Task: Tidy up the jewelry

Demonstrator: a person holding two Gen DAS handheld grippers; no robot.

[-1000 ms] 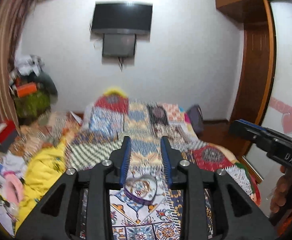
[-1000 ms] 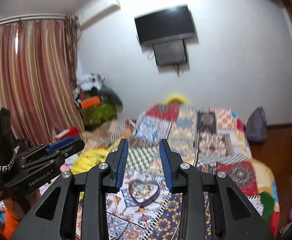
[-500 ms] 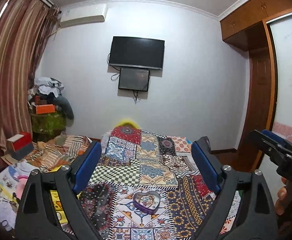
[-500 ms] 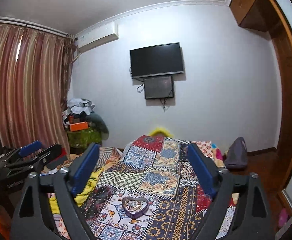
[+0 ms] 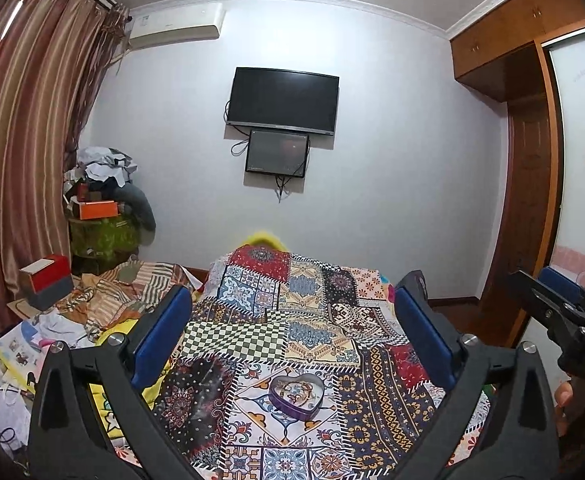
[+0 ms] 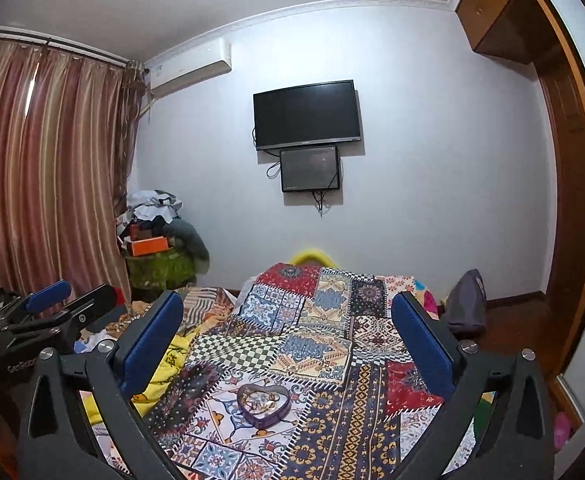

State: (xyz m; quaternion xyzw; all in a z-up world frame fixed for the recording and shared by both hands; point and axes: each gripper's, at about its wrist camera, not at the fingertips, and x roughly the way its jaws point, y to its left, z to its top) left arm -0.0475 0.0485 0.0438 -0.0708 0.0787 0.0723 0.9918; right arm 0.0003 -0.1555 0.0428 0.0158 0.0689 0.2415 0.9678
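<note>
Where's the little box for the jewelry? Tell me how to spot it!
Look at the big bed with the colourful patchwork quilt. Near its front end, on a white flowery patch, sits a small purple heart-shaped tin with jewelry inside. It is the only heart shape lying on the bed.

The jewelry (image 6: 263,397) inside the heart-shaped tin (image 6: 264,404) is too small to identify

Left tool (image 5: 292,334) and right tool (image 6: 288,332): blue-padded fingers (image 5: 160,338) spread wide, nothing between them; both held level, side by side.
</note>
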